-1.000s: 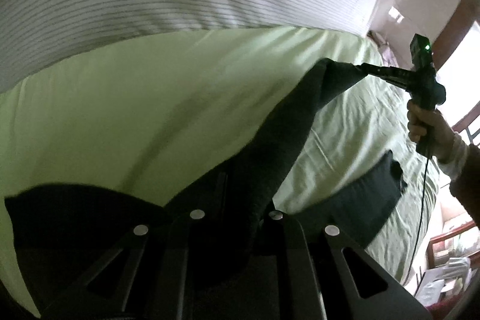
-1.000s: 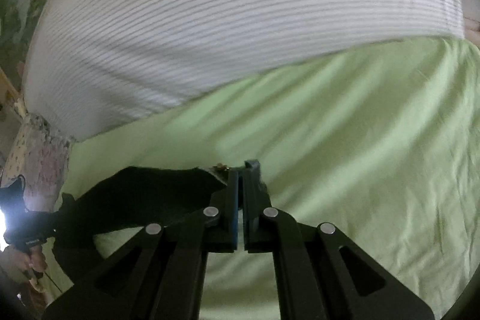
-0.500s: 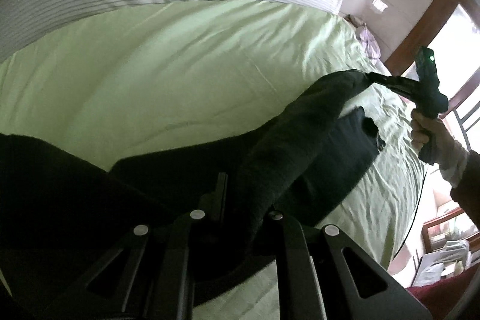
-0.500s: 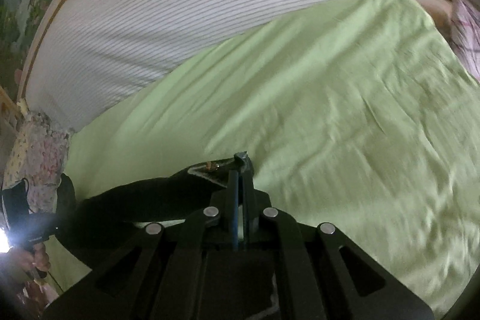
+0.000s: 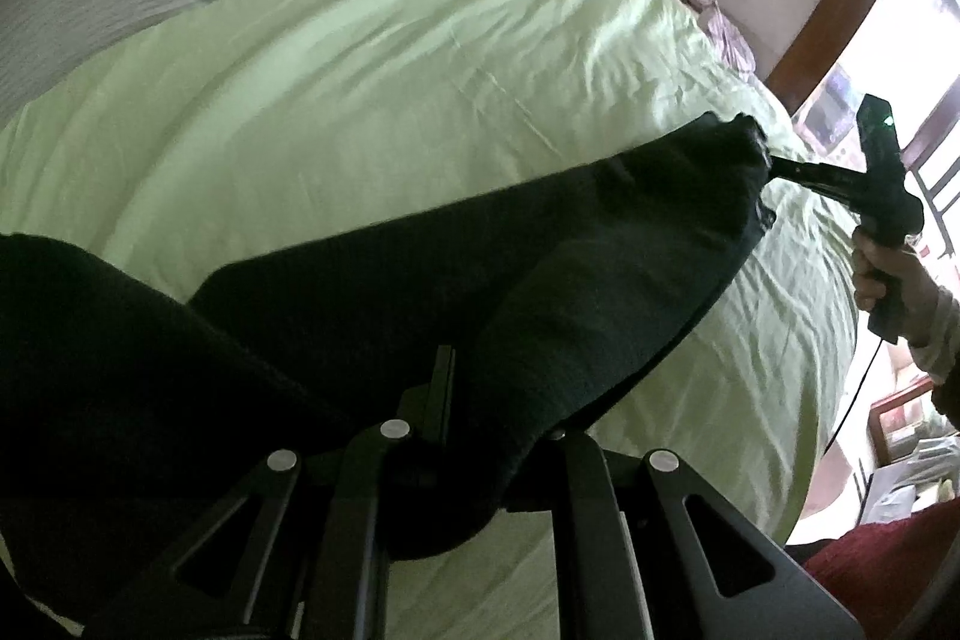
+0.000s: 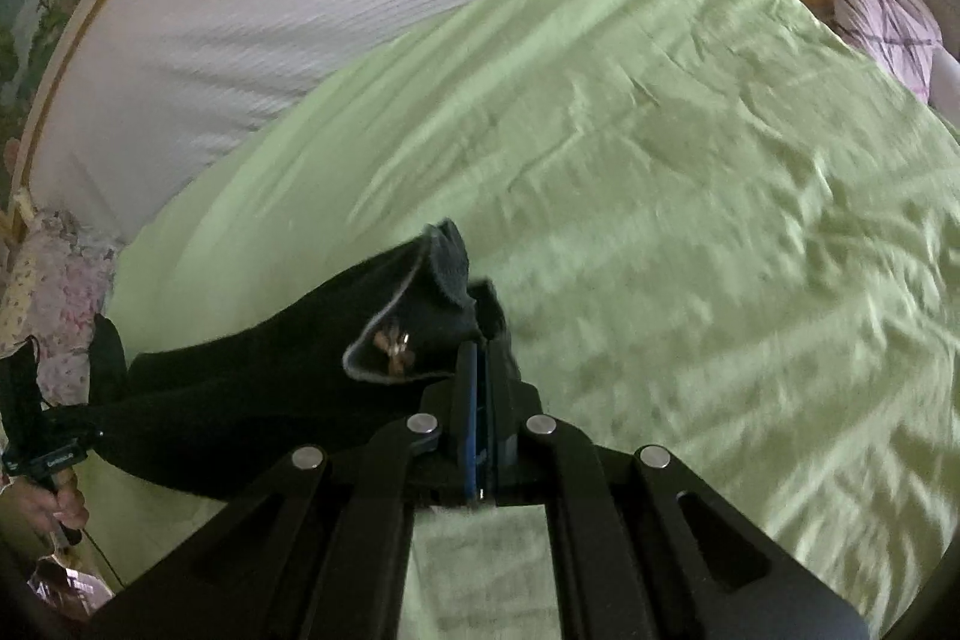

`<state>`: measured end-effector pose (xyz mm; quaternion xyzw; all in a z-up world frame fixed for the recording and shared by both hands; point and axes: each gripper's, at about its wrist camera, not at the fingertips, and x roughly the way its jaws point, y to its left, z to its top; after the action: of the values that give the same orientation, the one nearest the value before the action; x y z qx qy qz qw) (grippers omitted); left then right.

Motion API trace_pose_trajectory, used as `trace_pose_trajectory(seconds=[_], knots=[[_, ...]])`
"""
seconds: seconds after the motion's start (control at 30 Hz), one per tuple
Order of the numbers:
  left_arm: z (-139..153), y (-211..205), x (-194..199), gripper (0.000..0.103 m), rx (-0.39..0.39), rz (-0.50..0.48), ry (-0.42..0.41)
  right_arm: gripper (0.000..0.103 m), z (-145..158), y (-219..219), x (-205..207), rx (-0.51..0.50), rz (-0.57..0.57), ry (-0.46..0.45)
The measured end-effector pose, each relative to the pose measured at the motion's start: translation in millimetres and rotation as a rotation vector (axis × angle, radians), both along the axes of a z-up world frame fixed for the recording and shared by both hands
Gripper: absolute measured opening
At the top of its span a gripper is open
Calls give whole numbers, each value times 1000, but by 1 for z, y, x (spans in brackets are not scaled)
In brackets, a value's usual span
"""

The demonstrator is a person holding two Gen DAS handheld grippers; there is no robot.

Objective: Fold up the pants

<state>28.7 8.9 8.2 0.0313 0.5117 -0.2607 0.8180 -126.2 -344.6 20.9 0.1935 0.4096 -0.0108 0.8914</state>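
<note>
You hold the pants [image 5: 420,292] stretched between both tools above the green sheet [image 5: 360,88] of the bed. The left tool [image 5: 498,400] is clenched on one end of the dark cloth, which bunches over its fingers at 6 o'clock in the left wrist view. The right tool [image 6: 480,358] is clenched on the other end, where a turned-out corner with a small metal fastener [image 6: 393,343] shows at 10 o'clock from its tips. From the left wrist view, the right tool sits at 3 o'clock, with the cloth running to it in one band.

The step in hand appears to be carrying one edge over to make a fold. Part of the cloth seems to lie on the sheet at 9 o'clock, though blur makes this uncertain.

The next move calls for equal tension, lowering both ends together, aligning edges, then releasing only once the cloth lies flat.
</note>
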Motion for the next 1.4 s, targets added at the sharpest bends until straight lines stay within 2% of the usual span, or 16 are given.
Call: trace_pose_trajectory(seconds=[0.13,0.2,0.37,0.4,0.43,0.47,0.5,0.6,0.63,0.7,0.83,0.93,1.07,1.23,1.3,1.4], knots=[[-10,1,0,10,10,5,21,3,-9,4,-7,-13,-9,38],[-14,0,1,12,16,10,31,3,-14,8,-7,-52,-6,70],[-18,3,1,21,17,63,48,9,-18,14,-6,-128,-33,127],[-16,4,0,23,12,75,51,20,-15,15,-8,-142,-44,126],[-15,6,0,28,12,96,56,42,-12,15,-9,-151,-54,123],[-14,7,-1,37,15,114,63,54,-7,16,-11,-154,-64,112],[-13,10,-1,41,13,135,72,69,0,16,-15,-160,-79,86],[-4,23,-5,45,-30,209,78,70,21,20,-23,-188,-100,11],[-2,26,-5,52,-31,230,81,70,26,22,-23,-175,-93,-12],[2,34,-5,55,-42,275,88,70,35,29,-22,-157,-75,-47],[8,45,0,61,-39,337,128,70,40,53,-8,-128,11,-69],[14,52,7,70,-31,373,141,70,40,78,4,-111,84,-72],[18,64,13,72,-91,404,191,70,36,115,18,-65,201,-63],[20,83,15,73,-118,448,256,70,35,157,26,-41,320,-64],[22,97,14,73,-149,484,278,70,33,173,30,-27,361,-64],[25,120,18,74,-137,584,279,70,31,192,38,0,413,-65]])
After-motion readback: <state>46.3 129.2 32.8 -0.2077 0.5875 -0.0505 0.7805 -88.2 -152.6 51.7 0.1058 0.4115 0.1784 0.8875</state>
